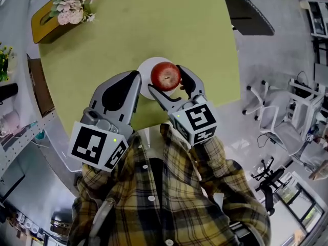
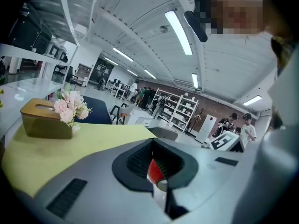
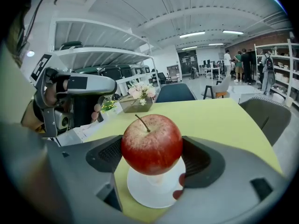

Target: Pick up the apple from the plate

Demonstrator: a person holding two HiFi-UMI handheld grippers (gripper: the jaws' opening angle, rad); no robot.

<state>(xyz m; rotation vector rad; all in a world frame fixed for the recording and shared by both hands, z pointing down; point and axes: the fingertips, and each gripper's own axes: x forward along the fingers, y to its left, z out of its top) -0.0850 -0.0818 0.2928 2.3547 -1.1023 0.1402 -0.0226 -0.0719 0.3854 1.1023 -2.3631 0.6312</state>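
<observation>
A red apple [image 1: 165, 76] is clamped between the two jaws of my right gripper [image 1: 167, 79], which is shut on it. In the right gripper view the apple [image 3: 152, 143] hangs a little above the small white plate [image 3: 150, 193], stem up, with a black pad on each side. The plate [image 1: 146, 72] lies near the front edge of the yellow-green table [image 1: 154, 29]. My left gripper [image 1: 134, 82] sits just left of the plate with its jaws together and nothing in them. Through the narrow slit of the left gripper [image 2: 156, 172], a strip of the apple [image 2: 153, 171] shows.
A mustard tissue box [image 1: 48, 24] topped with pink flowers [image 1: 76, 1] stands at the table's far left corner. White shelving runs along the left [image 1: 20, 132]. White office chairs [image 1: 277, 117] stand on the floor to the right.
</observation>
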